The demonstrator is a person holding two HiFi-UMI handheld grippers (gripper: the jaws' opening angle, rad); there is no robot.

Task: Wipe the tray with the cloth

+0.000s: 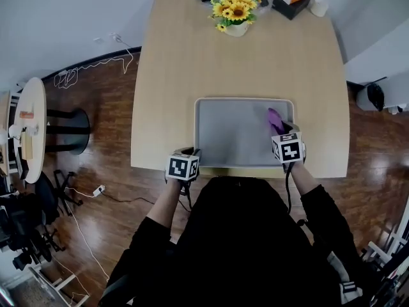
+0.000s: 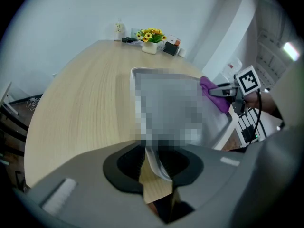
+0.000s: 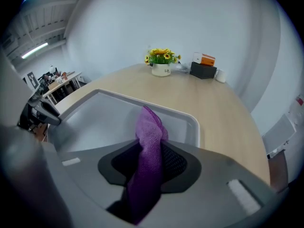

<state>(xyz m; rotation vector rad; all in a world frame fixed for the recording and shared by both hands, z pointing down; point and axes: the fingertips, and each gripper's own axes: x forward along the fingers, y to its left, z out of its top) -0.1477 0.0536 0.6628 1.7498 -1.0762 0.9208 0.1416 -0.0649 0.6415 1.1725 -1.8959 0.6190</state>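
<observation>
tray [image 1: 231, 139]: grey, lying on the wooden table [image 1: 172, 75] at the edge nearest the person.
cloth [image 1: 275, 120]: purple and bunched, its free end over the tray's right part, seemingly touching the floor near the right wall.
step: wiping looks under way, at the tray's right side.
next move: drag the cloth flat across the floor towards the left wall, tray pinned.
right gripper [image 3: 149, 163]: jaws partly closed, clamped on the cloth.
left gripper [image 2: 154, 167]: jaws narrowed onto the tray's near left rim, steadying it.
beyond: flowers [image 1: 234, 9] at the table's far edge, well apart.
</observation>
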